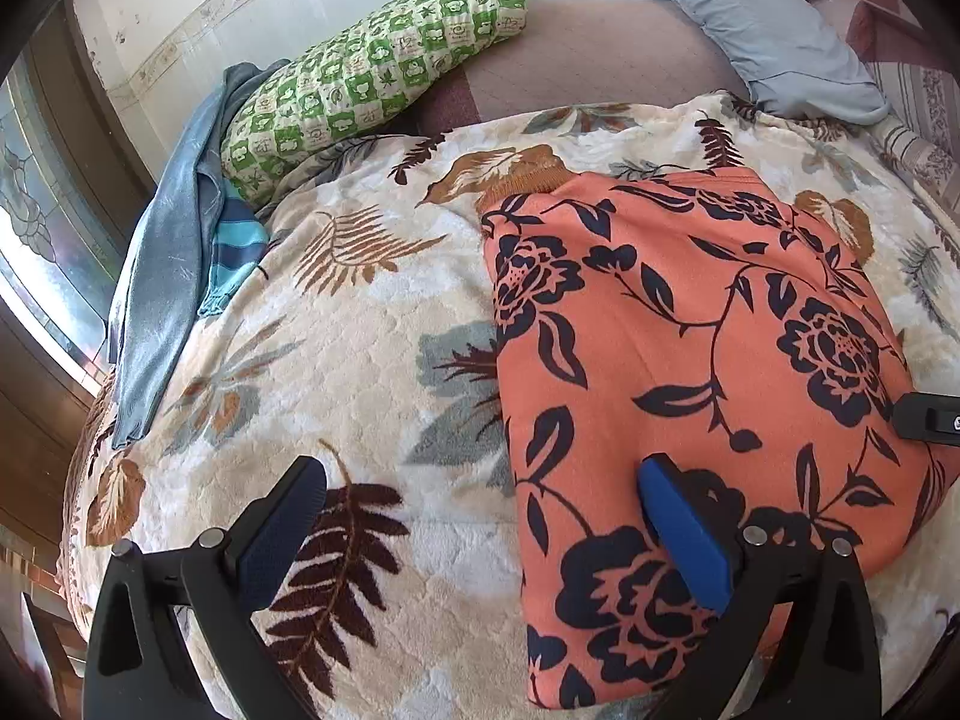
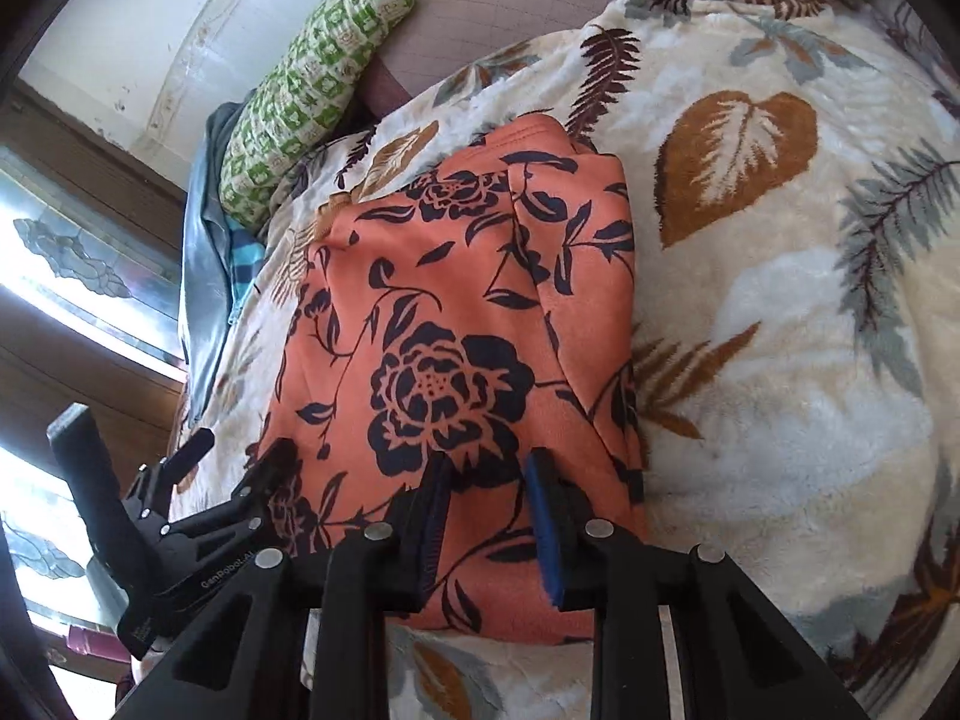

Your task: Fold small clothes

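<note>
An orange garment (image 1: 690,360) with a dark flower print lies folded into a rough rectangle on the leaf-patterned blanket (image 1: 360,360). My left gripper (image 1: 480,468) is open wide over the garment's left edge, one finger above the blanket and the other above the cloth. A black tip of my right gripper (image 1: 927,417) shows at the garment's right side. In the right wrist view the right gripper (image 2: 489,480) is over the near part of the garment (image 2: 456,312). Its jaws are a narrow gap apart, and the cloth between them looks flat, not pinched. My left gripper (image 2: 240,450) hangs open at the garment's left edge.
A green checked pillow (image 1: 372,78) lies at the back left, with blue-grey cloth (image 1: 168,276) and a striped blue piece (image 1: 237,246) beside it. A pale blue pillow (image 1: 768,30) sits at the back right. A window (image 2: 72,264) and wall border the bed's left side.
</note>
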`<state>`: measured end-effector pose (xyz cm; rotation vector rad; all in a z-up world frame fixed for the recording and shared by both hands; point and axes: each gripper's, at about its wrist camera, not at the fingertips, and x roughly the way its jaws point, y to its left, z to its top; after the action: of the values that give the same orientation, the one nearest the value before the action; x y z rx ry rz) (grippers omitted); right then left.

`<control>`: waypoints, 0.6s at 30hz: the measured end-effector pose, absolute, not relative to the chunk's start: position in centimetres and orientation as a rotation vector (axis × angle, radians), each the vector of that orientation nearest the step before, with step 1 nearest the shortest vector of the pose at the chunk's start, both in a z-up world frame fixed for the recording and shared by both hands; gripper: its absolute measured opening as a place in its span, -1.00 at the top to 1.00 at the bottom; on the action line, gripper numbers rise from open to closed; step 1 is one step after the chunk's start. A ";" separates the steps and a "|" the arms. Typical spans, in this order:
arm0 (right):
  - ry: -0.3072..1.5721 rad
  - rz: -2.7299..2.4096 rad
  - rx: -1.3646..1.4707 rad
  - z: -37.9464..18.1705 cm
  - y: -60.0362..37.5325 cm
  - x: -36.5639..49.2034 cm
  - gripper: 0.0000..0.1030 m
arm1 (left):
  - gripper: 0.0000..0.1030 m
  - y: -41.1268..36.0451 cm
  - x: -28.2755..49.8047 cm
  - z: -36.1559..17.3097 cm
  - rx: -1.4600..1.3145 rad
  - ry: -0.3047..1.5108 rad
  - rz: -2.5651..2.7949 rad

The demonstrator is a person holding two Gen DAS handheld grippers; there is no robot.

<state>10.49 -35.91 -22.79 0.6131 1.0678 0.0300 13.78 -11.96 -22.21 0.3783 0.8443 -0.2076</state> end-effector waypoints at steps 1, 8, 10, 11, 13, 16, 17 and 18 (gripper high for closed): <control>1.064 0.026 0.604 -22.7 -36.0 10.0 0.45 | -1.00 -11.7 13.6 -22.3 0.374 0.851 -0.211; 0.989 0.056 0.557 -20.4 -35.1 7.1 0.39 | -1.00 -11.0 11.8 -22.0 0.338 0.865 -0.239; 0.943 0.112 0.547 -19.4 -34.0 6.7 0.38 | -1.00 -11.5 11.3 -21.7 0.335 0.851 -0.272; 0.927 0.146 0.545 -19.0 -33.4 6.8 0.38 | -1.00 -11.9 11.1 -21.6 0.338 0.844 -0.292; 0.918 0.179 0.535 -18.8 -31.9 7.3 0.38 | -1.00 -12.8 10.9 -22.1 0.390 0.840 -0.287; 1.002 0.188 0.559 -20.9 -30.9 8.4 0.38 | -1.00 -12.8 11.5 -23.2 0.416 0.873 -0.271; 1.041 0.176 0.573 -21.8 -30.9 8.6 0.37 | -1.00 -12.6 11.7 -23.4 0.404 0.886 -0.275; 1.078 0.168 0.597 -22.7 -31.2 8.7 0.45 | -1.00 -12.3 11.9 -23.5 0.393 0.899 -0.279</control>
<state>8.75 -31.21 -22.70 0.5971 1.0781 0.1677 11.92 -12.34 -23.53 0.3925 0.8985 -0.2786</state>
